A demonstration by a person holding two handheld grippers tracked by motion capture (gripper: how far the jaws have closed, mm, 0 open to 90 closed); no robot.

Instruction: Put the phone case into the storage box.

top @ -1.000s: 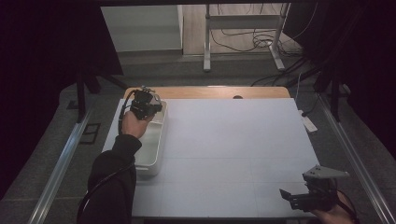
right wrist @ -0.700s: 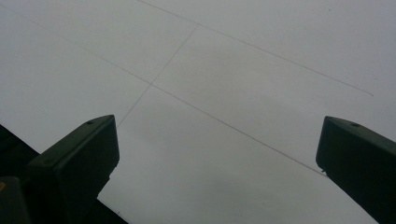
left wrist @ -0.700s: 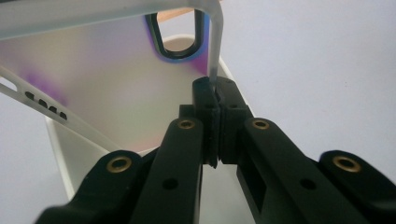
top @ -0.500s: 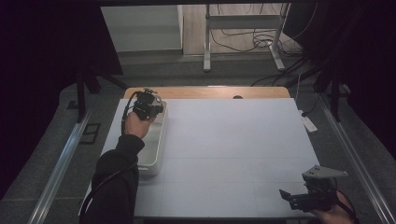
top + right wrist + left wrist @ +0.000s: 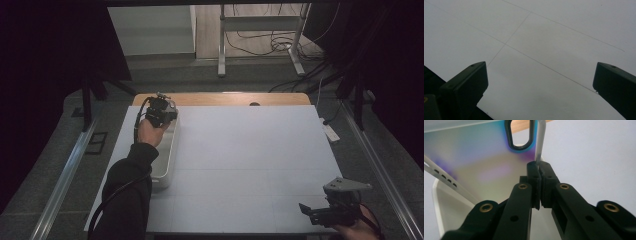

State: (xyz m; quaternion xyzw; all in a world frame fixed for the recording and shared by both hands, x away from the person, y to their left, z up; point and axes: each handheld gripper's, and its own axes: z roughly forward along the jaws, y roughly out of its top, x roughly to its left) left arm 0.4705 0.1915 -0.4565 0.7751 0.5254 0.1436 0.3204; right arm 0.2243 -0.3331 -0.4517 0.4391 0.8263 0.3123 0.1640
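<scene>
left gripper [image 5: 161, 111], 10 o'clock on table [image 5: 250, 150]: clamped on tray [image 5: 165, 165] rim (far end) | right gripper [image 5: 330, 212], 5 o'clock: jaws wide, empty

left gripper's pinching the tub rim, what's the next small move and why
Probably a short, slow pull of the tub toward the table's middle. The left gripper is shut on the tub's thin rim at its far end, the tub sits at the table's left edge, and the right gripper waits open, far off.
</scene>
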